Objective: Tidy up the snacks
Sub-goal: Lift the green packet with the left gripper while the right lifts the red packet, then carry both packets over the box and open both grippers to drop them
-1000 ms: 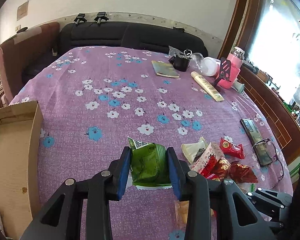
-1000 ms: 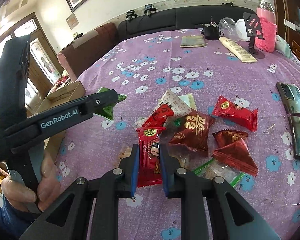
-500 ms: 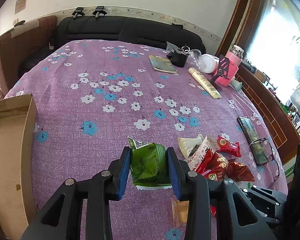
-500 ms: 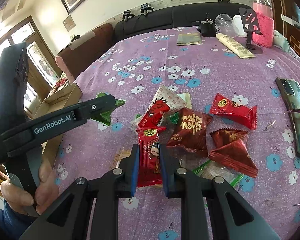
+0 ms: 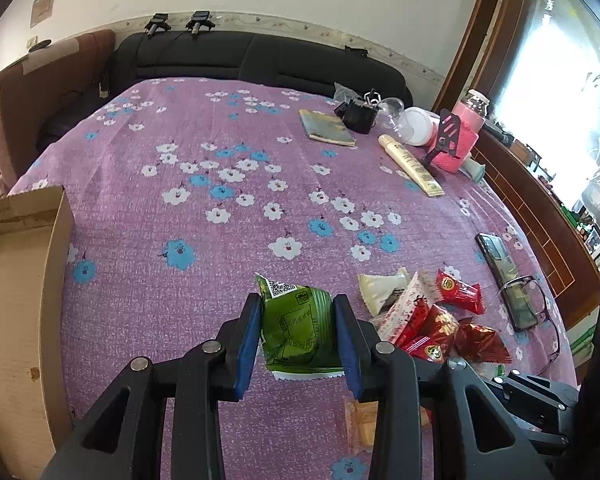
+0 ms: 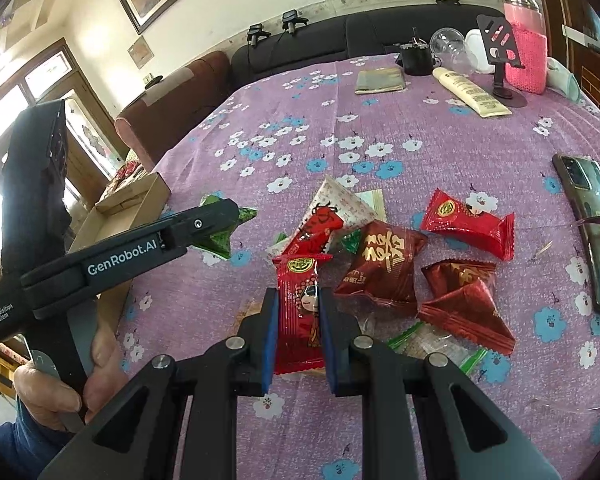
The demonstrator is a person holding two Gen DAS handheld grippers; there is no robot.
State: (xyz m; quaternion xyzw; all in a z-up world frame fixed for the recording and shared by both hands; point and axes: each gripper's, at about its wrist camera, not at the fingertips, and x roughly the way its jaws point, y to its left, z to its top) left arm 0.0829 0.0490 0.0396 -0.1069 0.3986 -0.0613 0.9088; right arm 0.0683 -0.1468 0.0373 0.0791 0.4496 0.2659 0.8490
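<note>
Left of the left hand-held gripper (image 5: 296, 336), clamped on a green packet (image 5: 296, 328), the cardboard box (image 5: 16, 300) is lying nearest; a red packet (image 6: 300, 312) is being clamped by the right hand-held gripper (image 6: 298, 320).

Purple flowered tablecloth (image 5: 228, 128), green packet (image 5: 296, 328), red packet (image 6: 298, 312)

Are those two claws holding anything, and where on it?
Left gripper: green snack packet, pinched across its sides. Right gripper: red snack packet, pinched across its lower half.
</note>
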